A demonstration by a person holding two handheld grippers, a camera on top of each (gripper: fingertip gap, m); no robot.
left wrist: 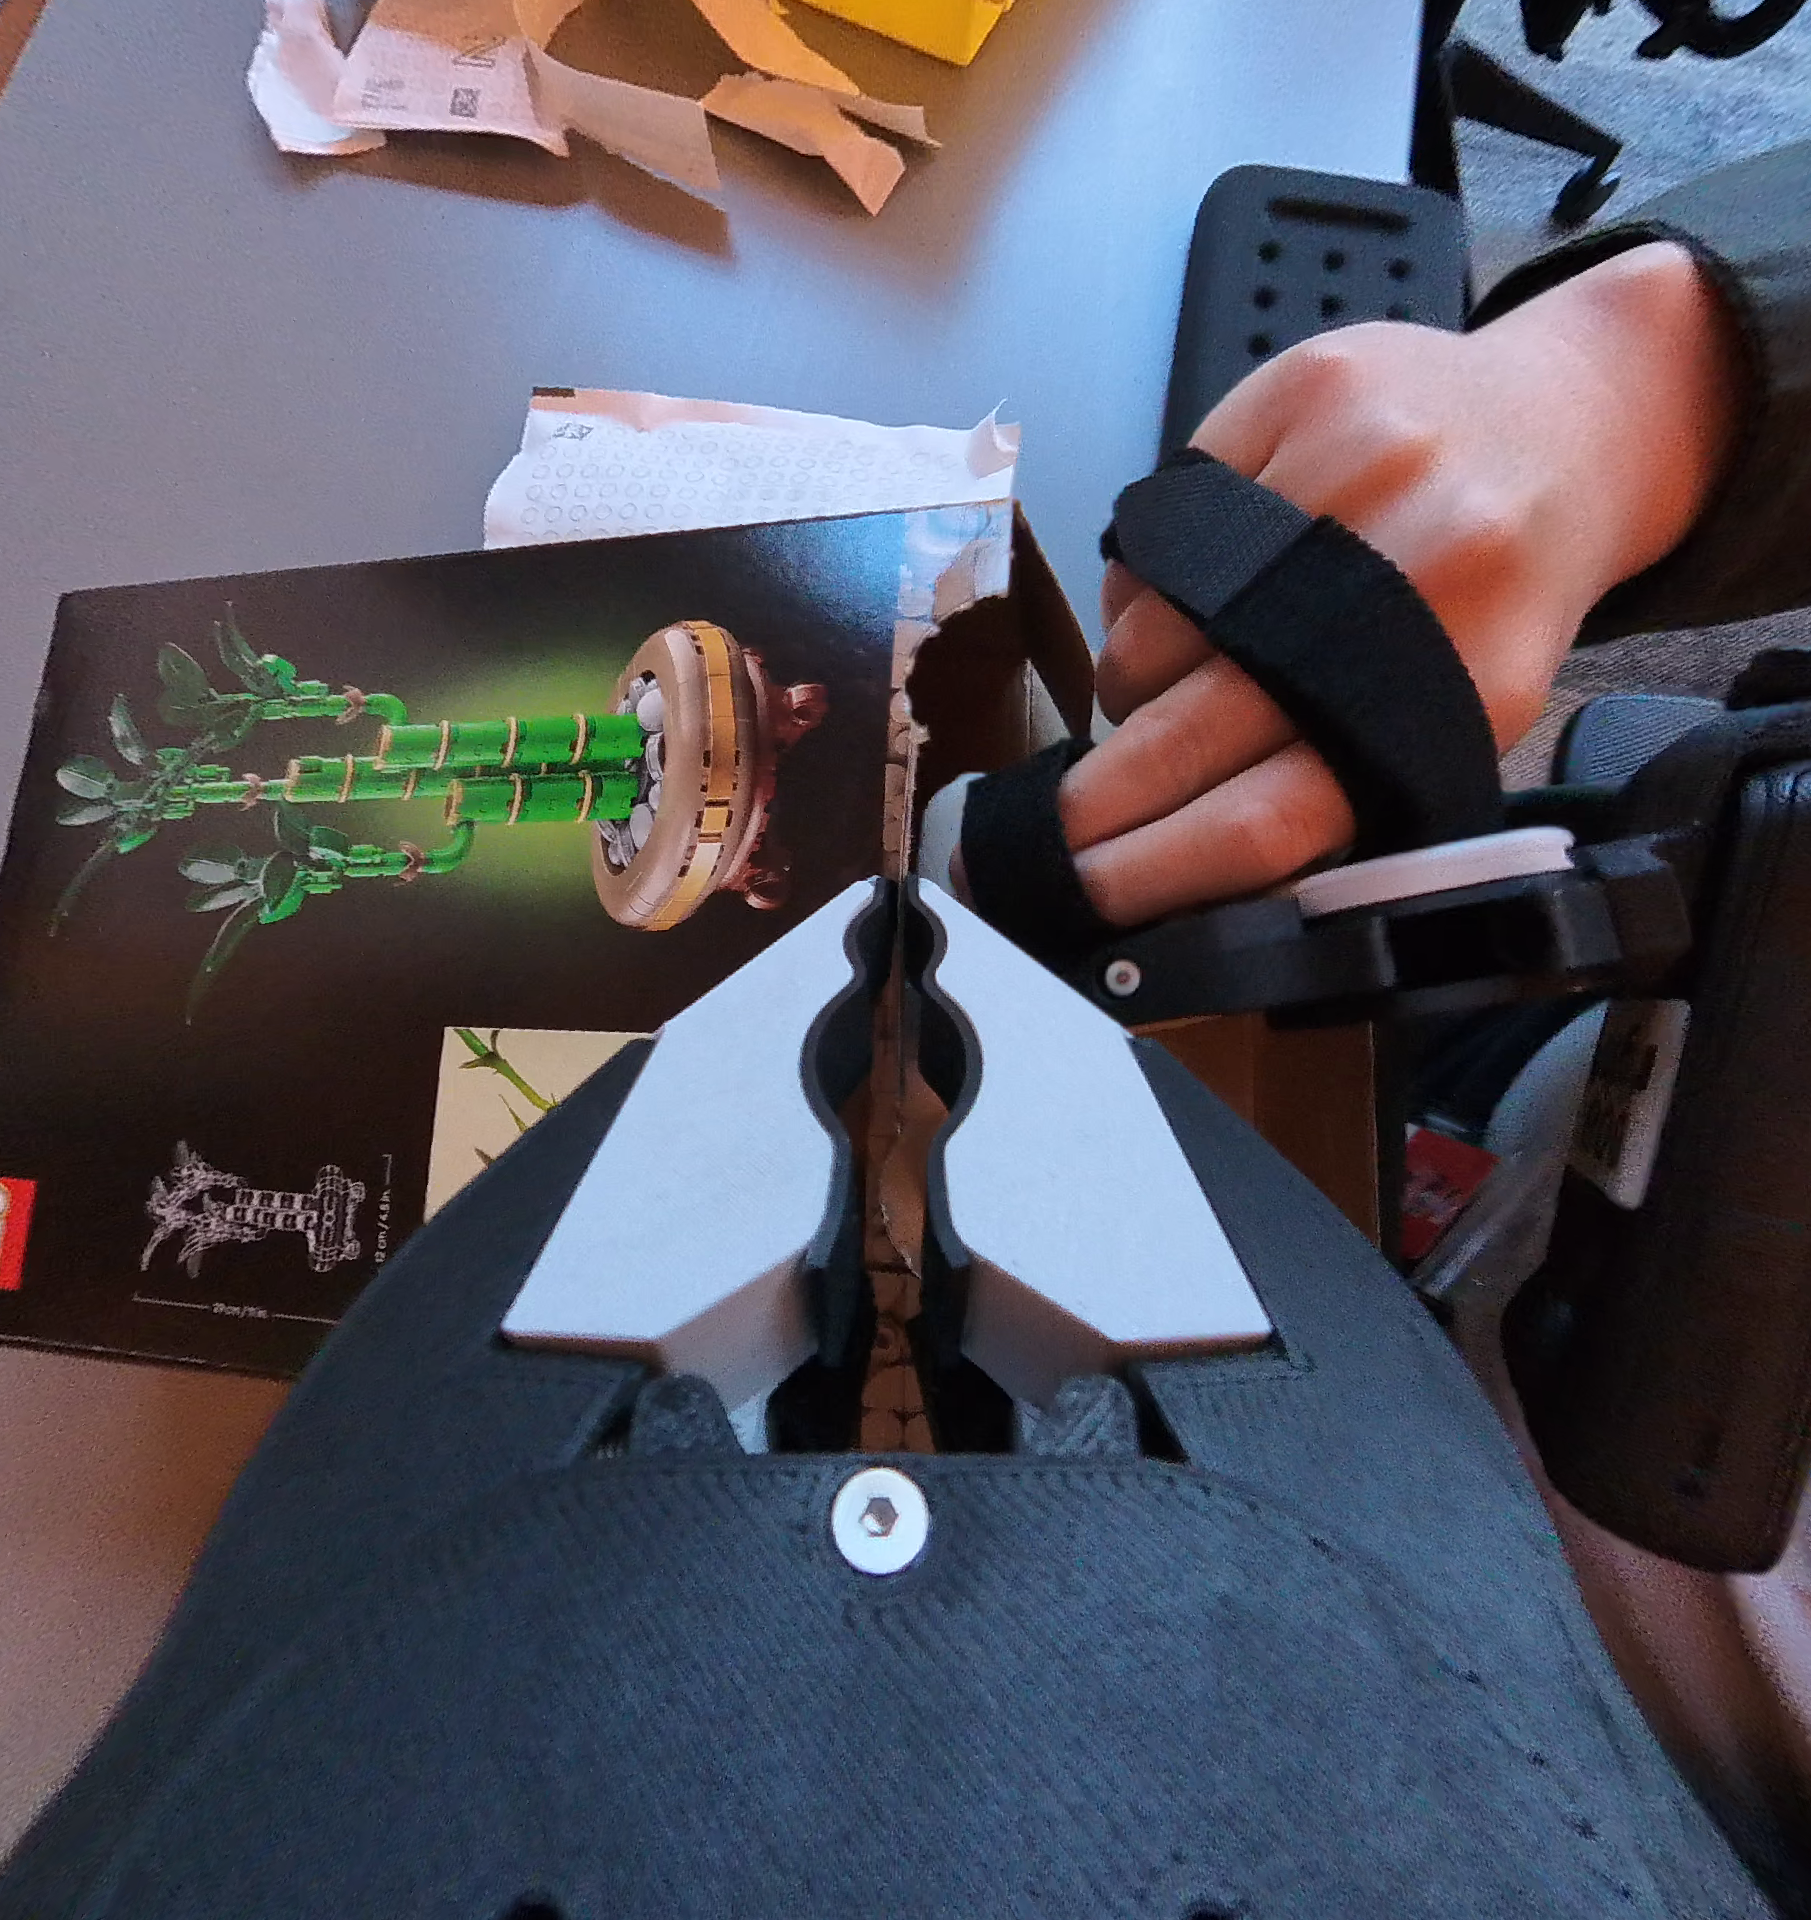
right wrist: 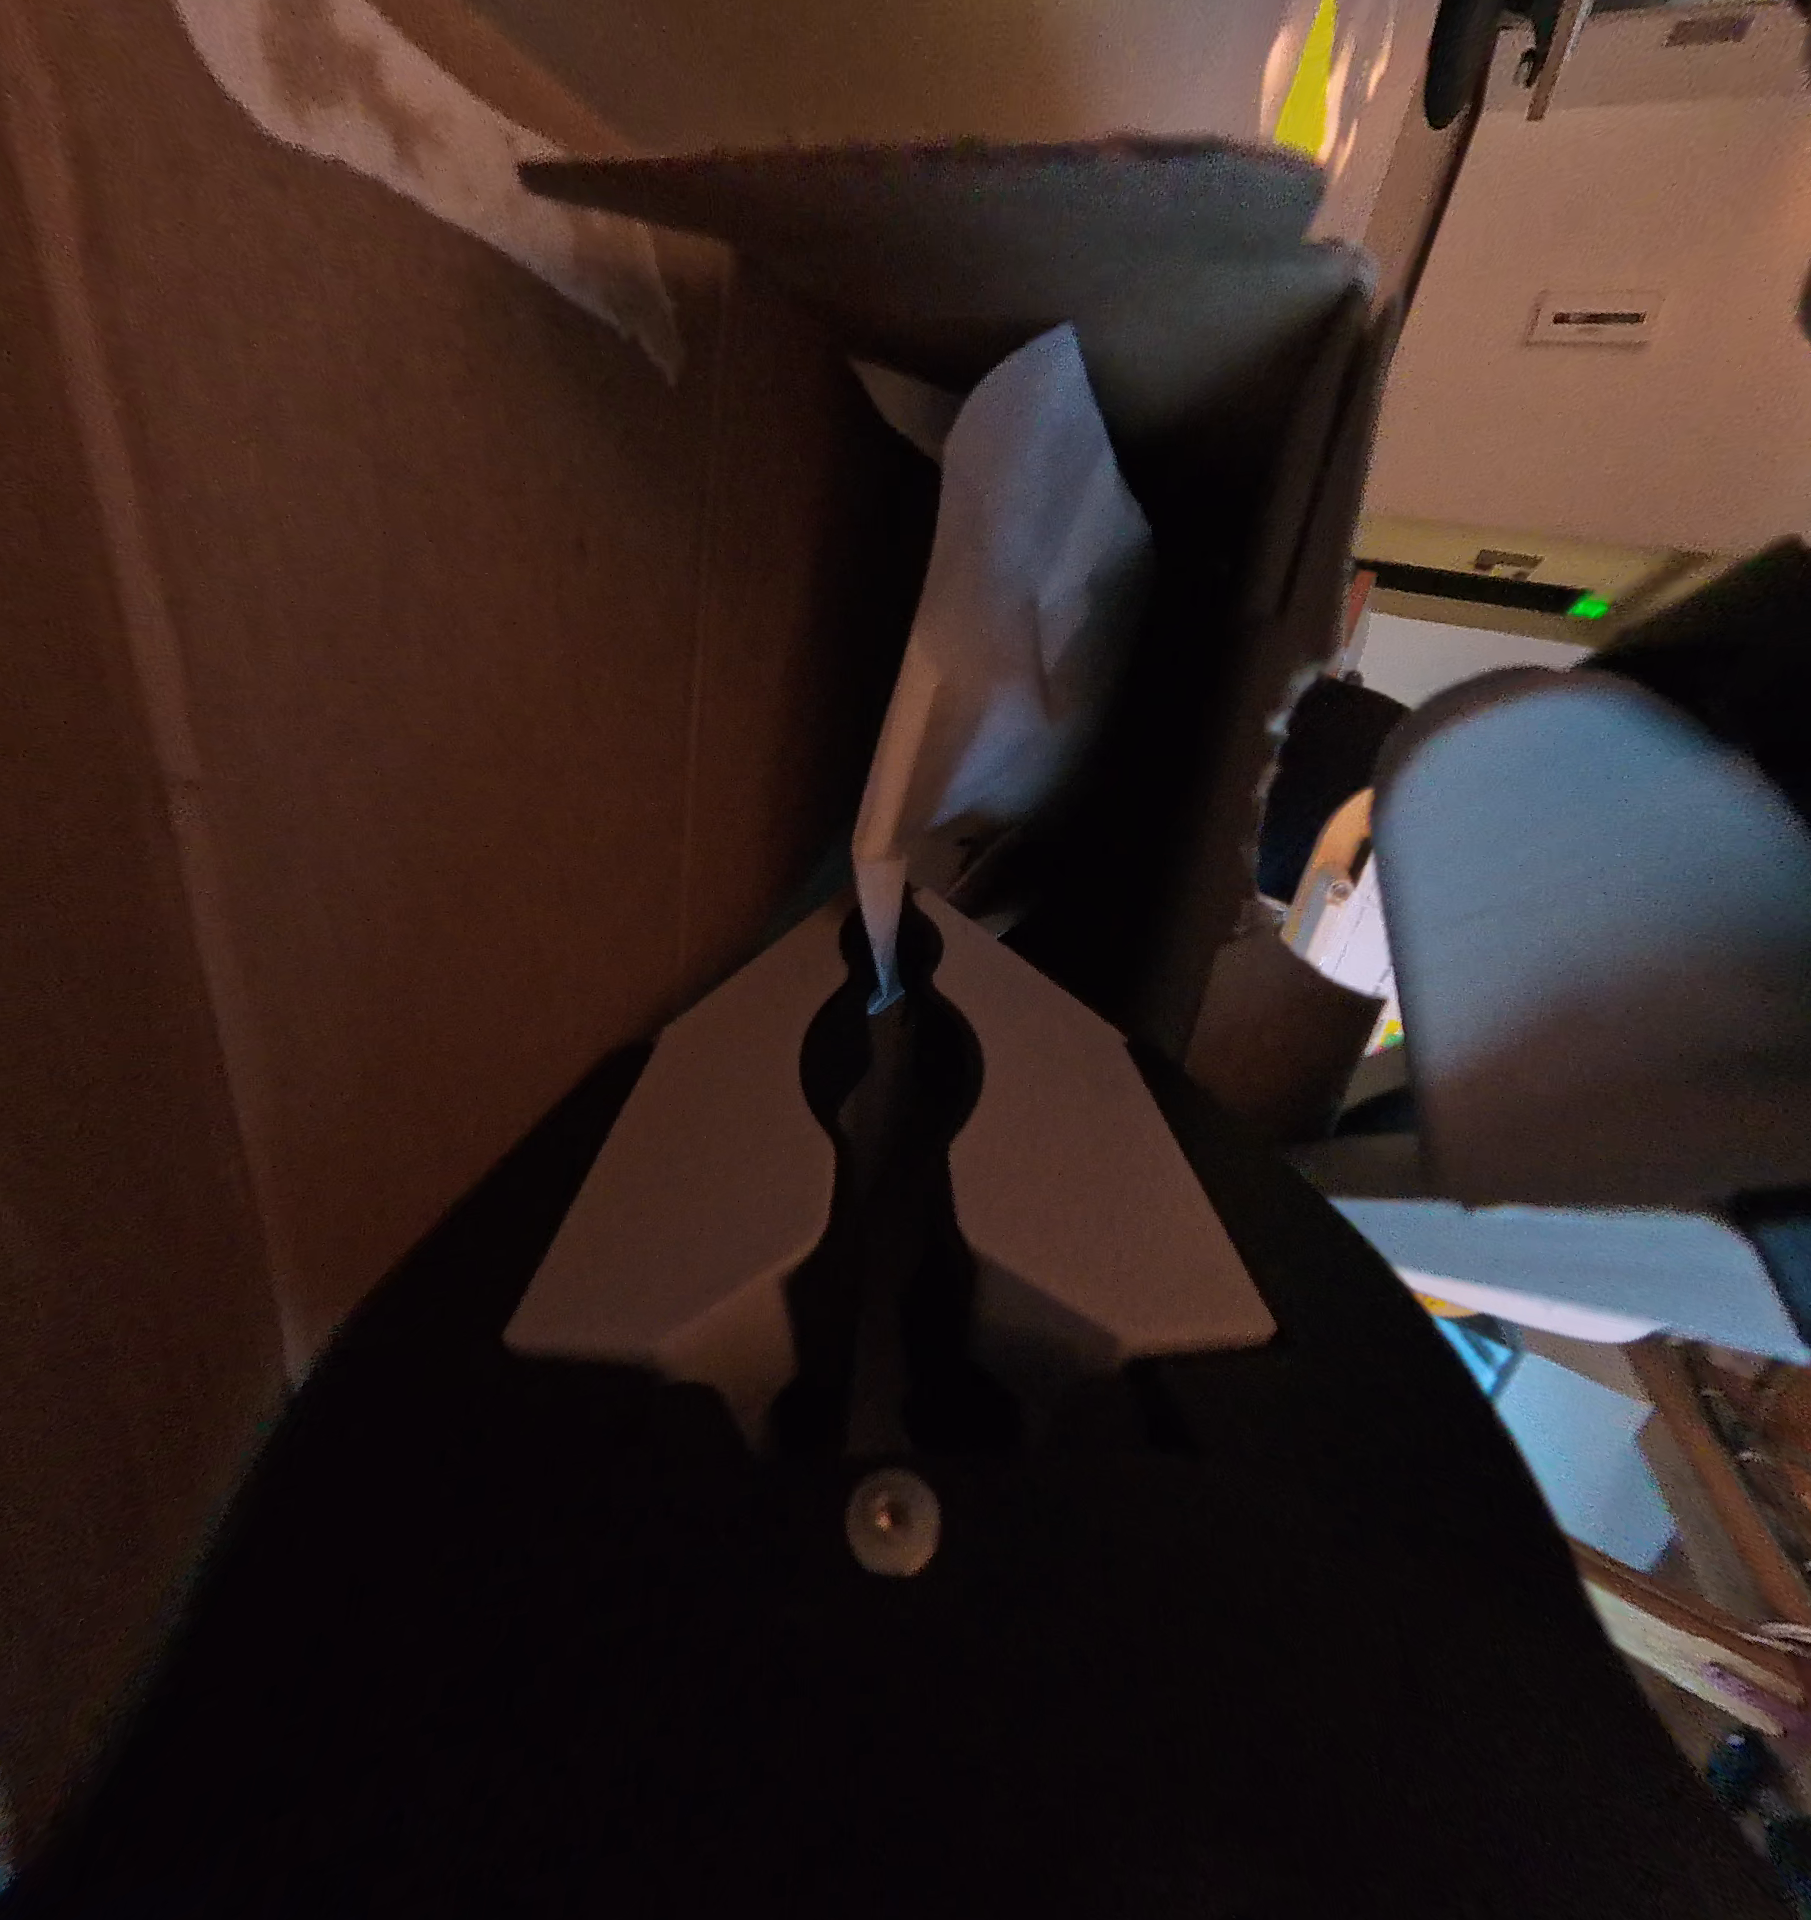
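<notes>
Left gripper (left wrist: 893,894): jaws closed down to a thin slit, pinching the torn cardboard edge at the open end of the toy brick set box (left wrist: 444,831). Box is black with a green bamboo-in-a-pot picture, lying flat on the grey table (left wrist: 205,343), open end to the right.

Right gripper (right wrist: 885,914): reaching into that open end, jaws nearly together, nipping a corner of a white paper bag (right wrist: 1026,603) that sits inside the box. Brown inner cardboard wall (right wrist: 361,675) fills the left of the right wrist view; the view is dark and blurred.

In the left wrist view the person's right hand (left wrist: 1400,582), strapped in with black bands, sits at the box mouth just right of the left gripper's tips.

Around it:
- white sheet with a printed circle pattern (left wrist: 735,468), just beyond the box's far edge
- torn paper and cardboard scraps (left wrist: 589,94) at the far side of the table
- yellow box (left wrist: 922,21) behind the scraps, cut off by the frame
- black perforated chair back (left wrist: 1306,281) far right, off the table
</notes>
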